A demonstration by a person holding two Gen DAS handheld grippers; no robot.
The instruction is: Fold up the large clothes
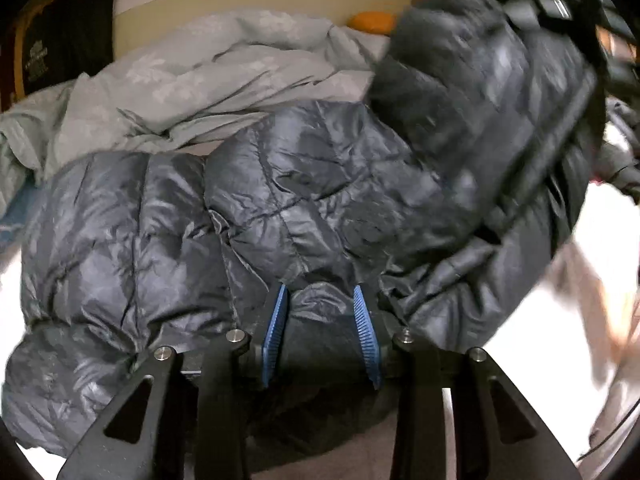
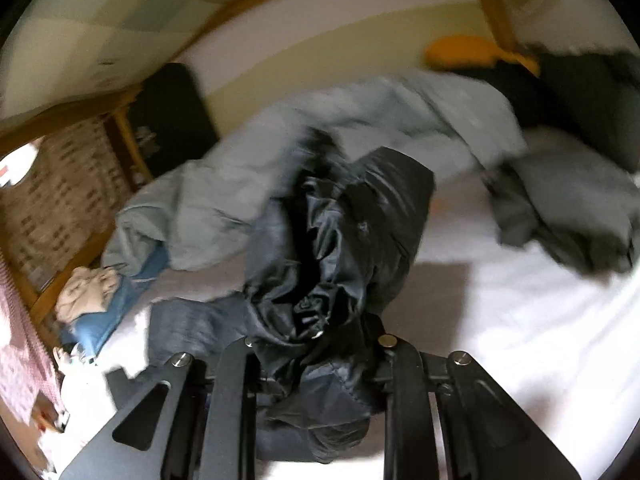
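Gripping puffer jacket — long axis left-right.

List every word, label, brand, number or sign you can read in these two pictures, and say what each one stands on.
None can be read.
Pale print on the black garment hanging by the wall: too small and blurred to read.
Rows of dark marks on the patterned panel behind the wooden frame: blurred, not legible.
The puffer jacket: no lettering visible.

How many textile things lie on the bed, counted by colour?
Dark navy: 1, the jacket
Pale grey: 1, the duvet
Orange: 1, the cushion
Blue: 1, the cloth
Dark grey: 1, the garment
Total: 5
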